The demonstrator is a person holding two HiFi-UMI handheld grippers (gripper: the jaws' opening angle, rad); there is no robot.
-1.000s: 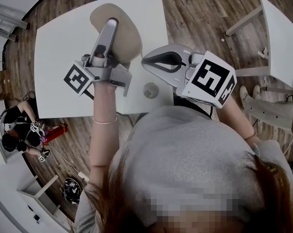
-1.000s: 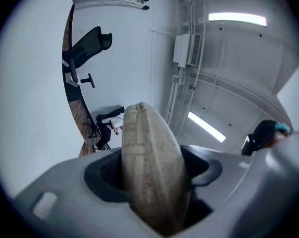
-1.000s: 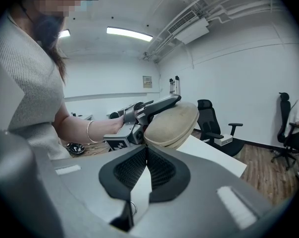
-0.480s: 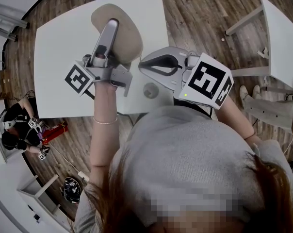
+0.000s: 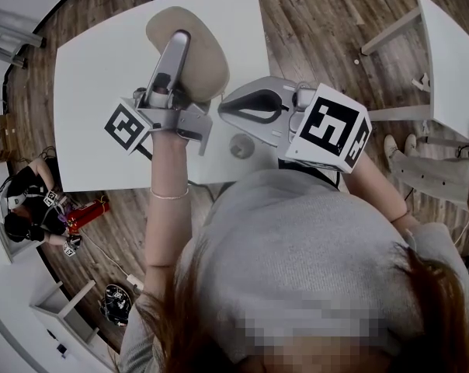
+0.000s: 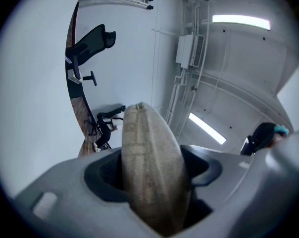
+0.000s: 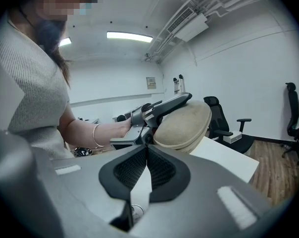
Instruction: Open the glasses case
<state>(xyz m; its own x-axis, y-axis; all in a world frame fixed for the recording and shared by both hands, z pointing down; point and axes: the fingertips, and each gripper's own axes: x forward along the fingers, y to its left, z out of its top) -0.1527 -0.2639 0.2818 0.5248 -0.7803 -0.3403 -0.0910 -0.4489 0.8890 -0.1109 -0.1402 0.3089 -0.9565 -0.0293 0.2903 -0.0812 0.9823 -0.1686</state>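
Observation:
The beige oval glasses case (image 5: 196, 53) is held above the white table (image 5: 95, 107), its two halves together along the seam. My left gripper (image 5: 178, 45) is shut on it, one jaw lying over its top. In the left gripper view the case (image 6: 149, 157) stands edge-on and fills the gap of the left gripper (image 6: 157, 175). My right gripper (image 5: 221, 109) is shut and empty, just to the right of the case and apart from it. The right gripper view shows the shut right gripper (image 7: 146, 150) pointing at the case (image 7: 184, 123) and the left gripper (image 7: 162, 107).
A small round disc (image 5: 242, 144) lies on the table under the right gripper. A second white table (image 5: 452, 61) stands at the right over wooden floor. Office chairs (image 7: 224, 120) stand behind the table. A person (image 5: 29, 208) crouches on the floor at the left.
My right gripper has edged left, closer to the case, still shut. The left gripper and the case have kept still.

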